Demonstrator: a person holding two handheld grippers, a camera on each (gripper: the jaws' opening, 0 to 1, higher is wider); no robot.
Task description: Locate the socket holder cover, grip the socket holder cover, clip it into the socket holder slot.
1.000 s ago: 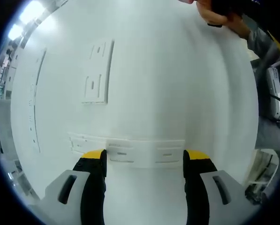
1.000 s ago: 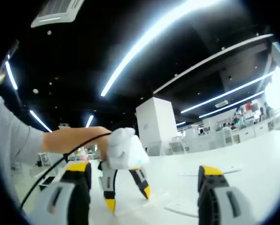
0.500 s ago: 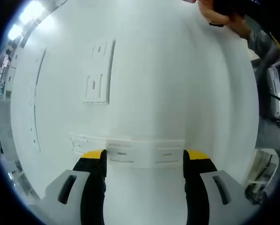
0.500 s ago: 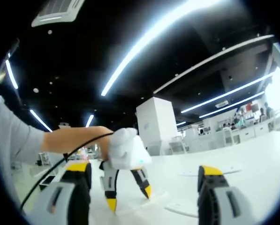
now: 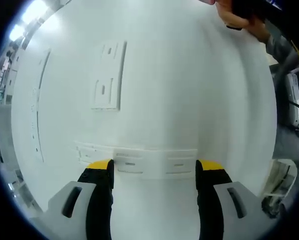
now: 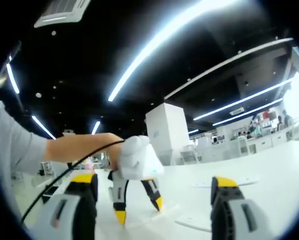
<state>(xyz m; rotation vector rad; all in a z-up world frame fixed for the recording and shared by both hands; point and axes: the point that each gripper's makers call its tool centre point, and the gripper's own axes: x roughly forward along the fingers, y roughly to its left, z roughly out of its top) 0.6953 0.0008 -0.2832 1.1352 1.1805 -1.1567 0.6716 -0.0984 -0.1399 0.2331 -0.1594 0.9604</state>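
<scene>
My left gripper [image 5: 154, 167] is wide open, holding nothing, its yellow tips flanking a long white slotted plastic socket holder [image 5: 139, 161] on the matte white table [image 5: 199, 90]. The flat rectangular socket holder cover [image 5: 107, 76] lies farther ahead. My right gripper [image 6: 152, 184] is also open, empty.

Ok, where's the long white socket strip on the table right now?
In the left gripper view, the strip lies flat on the white table, crosswise just beyond the open left gripper, with the square cover plate farther off.
</scene>
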